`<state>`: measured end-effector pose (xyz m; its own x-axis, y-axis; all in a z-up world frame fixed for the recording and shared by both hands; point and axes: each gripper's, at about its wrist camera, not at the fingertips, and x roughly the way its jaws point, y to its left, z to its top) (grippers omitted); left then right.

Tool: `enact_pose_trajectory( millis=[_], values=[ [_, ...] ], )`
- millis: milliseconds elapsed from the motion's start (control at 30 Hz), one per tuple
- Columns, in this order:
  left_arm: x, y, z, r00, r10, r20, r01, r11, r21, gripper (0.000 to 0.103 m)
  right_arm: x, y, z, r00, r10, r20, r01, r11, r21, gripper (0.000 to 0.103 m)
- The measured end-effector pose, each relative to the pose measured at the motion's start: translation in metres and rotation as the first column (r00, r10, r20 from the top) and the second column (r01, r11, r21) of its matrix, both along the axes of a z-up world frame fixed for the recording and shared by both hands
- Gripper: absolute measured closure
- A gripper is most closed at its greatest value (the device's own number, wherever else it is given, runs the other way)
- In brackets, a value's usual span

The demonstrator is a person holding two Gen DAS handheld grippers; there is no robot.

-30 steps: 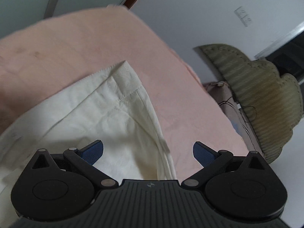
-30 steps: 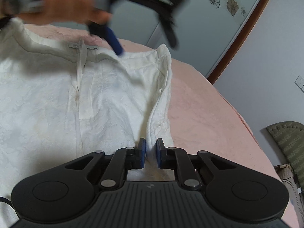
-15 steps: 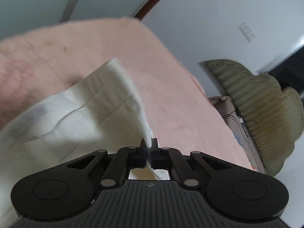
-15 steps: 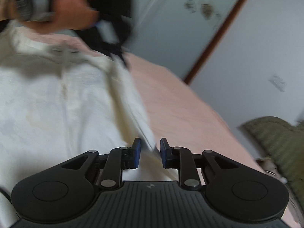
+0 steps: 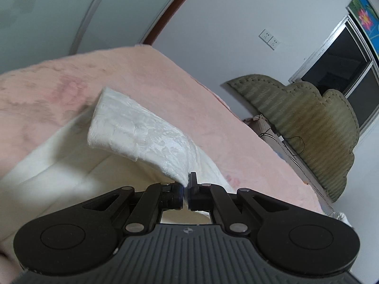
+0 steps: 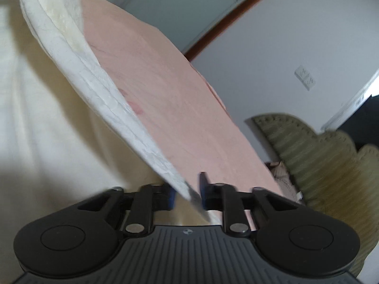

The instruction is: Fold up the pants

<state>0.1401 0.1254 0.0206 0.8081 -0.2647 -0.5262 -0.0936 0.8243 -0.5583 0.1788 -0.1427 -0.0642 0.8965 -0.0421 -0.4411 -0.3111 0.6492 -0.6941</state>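
The left tool (image 5: 186,190) is pinched tight on a corner of the cream-white textured fabric pants (image 5: 146,139), its blue-padded fingers (image 5: 180,193) nearly meeting with only the cloth between them. That corner is raised off the pink plush bed cover (image 5: 146,71), and a flap of fabric arcs up and away from the tool, its textured face showing. The rest of the pants lies spread on the bed cover below and to the left of the raised flap.

In the right wrist view, the right tool (image 6: 187,193) stands at a narrow gap, and a layered edge of the pants (image 6: 99,90) runs diagonally down between its fingers (image 6: 203,189). The cloth seems held there, though the picture is blurred and contact with both pads is hard to confirm. This edge lifts clear of the bed cover (image 6: 180,99), and more pants fabric fills the left of the view.

Beyond the bed cover's far edge stands an olive-green scalloped padded headboard (image 5: 315,127) against the white wall (image 5: 236,23).
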Motion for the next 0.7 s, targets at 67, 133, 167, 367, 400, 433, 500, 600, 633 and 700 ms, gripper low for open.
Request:
enact_pose_trajectory(
  millis=[67,133,167,367,400,433,500,600,633,700],
  values=[
    [-0.013,0.007,-0.003,1.000,0.008,0.000,-0.008,1.000,-0.013,0.100,-0.022,0.007,0.003,0.999,0.024,0.022,-0.023,0.999,-0.025,0.099],
    [-0.026,0.017,-0.006,1.000,0.016,0.004,-0.015,0.999,-0.032,0.100,-0.045,0.010,0.010,0.998,0.042,0.035,-0.041,0.999,-0.014,0.099],
    [-0.033,0.022,-0.006,1.000,0.017,0.013,-0.017,0.999,-0.040,0.100,-0.057,0.012,0.015,0.998,0.048,0.040,-0.048,0.999,-0.003,0.099],
    [-0.076,0.036,-0.008,1.000,-0.011,0.021,0.010,0.999,0.043,0.099,-0.134,0.029,0.038,0.994,0.102,-0.034,-0.099,0.992,0.076,0.099],
    [-0.081,0.038,-0.010,1.000,-0.014,0.014,0.013,0.999,0.051,0.099,-0.145,0.033,0.037,0.993,0.108,-0.053,-0.103,0.991,0.082,0.099],
    [-0.085,0.039,-0.012,1.000,-0.020,0.008,0.019,0.998,0.058,0.099,-0.153,0.035,0.035,0.991,0.113,-0.069,-0.107,0.990,0.087,0.099],
    [-0.090,0.041,-0.019,1.000,-0.029,-0.011,0.030,0.997,0.078,0.099,-0.166,0.039,0.030,0.988,0.116,-0.100,-0.106,0.989,0.103,0.099],
    [-0.090,0.044,-0.039,0.996,-0.035,-0.086,0.046,0.992,0.118,0.098,-0.178,0.045,0.019,0.984,0.113,-0.140,-0.096,0.988,0.125,0.100],
    [-0.091,0.045,-0.045,0.994,-0.030,-0.104,0.043,0.992,0.123,0.098,-0.179,0.046,0.016,0.983,0.112,-0.148,-0.093,0.987,0.130,0.100],
    [-0.097,0.042,-0.047,0.996,-0.030,-0.078,0.042,0.987,0.157,0.098,-0.181,0.049,0.013,0.982,0.108,-0.157,-0.088,0.988,0.130,0.099]
  ],
)
